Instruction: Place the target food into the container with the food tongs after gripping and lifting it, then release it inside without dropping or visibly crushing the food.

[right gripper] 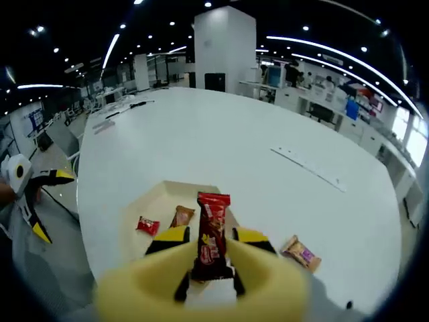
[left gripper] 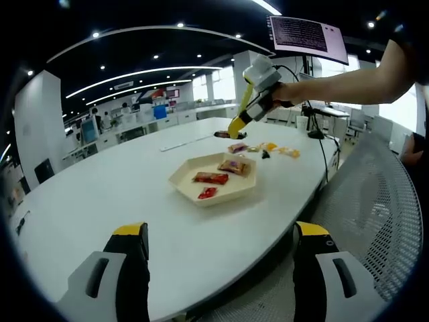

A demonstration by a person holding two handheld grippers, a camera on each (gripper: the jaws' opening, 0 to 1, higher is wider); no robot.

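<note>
My right gripper (right gripper: 210, 240) is shut on a long red snack packet (right gripper: 213, 209) that stands up between its yellow jaws. Below it lies the beige hexagonal tray (right gripper: 149, 199), holding a small red packet (right gripper: 147, 225) and a brown packet (right gripper: 181, 216). In the left gripper view a person's hand holds the right gripper (left gripper: 236, 127) above the table, beyond the tray (left gripper: 184, 180). The tray there holds a red packet (left gripper: 210, 178), a brown packet (left gripper: 234, 166) and a small red one (left gripper: 206, 193). My left gripper (left gripper: 221, 231) stands open over the table's near edge, holding nothing.
Several loose snack packets (left gripper: 268, 146) lie on the white table (left gripper: 100, 194) behind the tray; one brown packet (right gripper: 299, 253) lies right of it. A mesh chair (left gripper: 365, 194) stands at the table's right. The left gripper (right gripper: 28, 193) shows at the left edge.
</note>
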